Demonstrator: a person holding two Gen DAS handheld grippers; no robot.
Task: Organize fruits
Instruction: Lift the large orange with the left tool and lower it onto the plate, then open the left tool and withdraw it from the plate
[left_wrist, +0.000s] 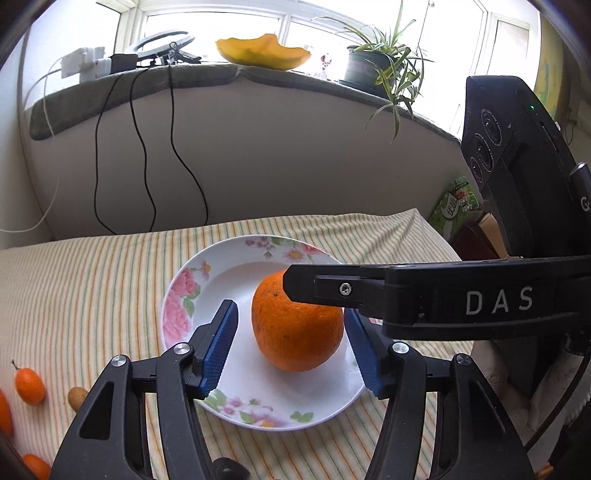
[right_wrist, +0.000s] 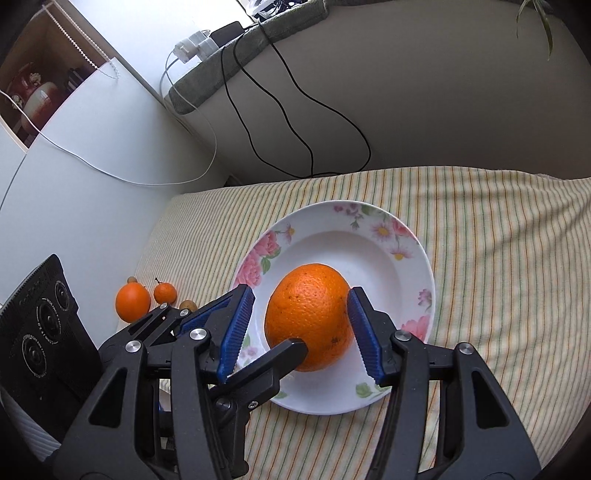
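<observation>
On the plate (left_wrist: 177, 295) the orange (left_wrist: 295, 325) sits upright between both sets of pads: my left gripper (left_wrist: 291, 347) stands released with gaps either side, my right gripper (right_wrist: 301, 328) touches only with its right pad, left pad clear.

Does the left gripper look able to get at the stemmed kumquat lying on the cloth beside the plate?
Probably yes: the left gripper stands open, and the kumquat lies on bare cloth with nothing covering it.
</observation>
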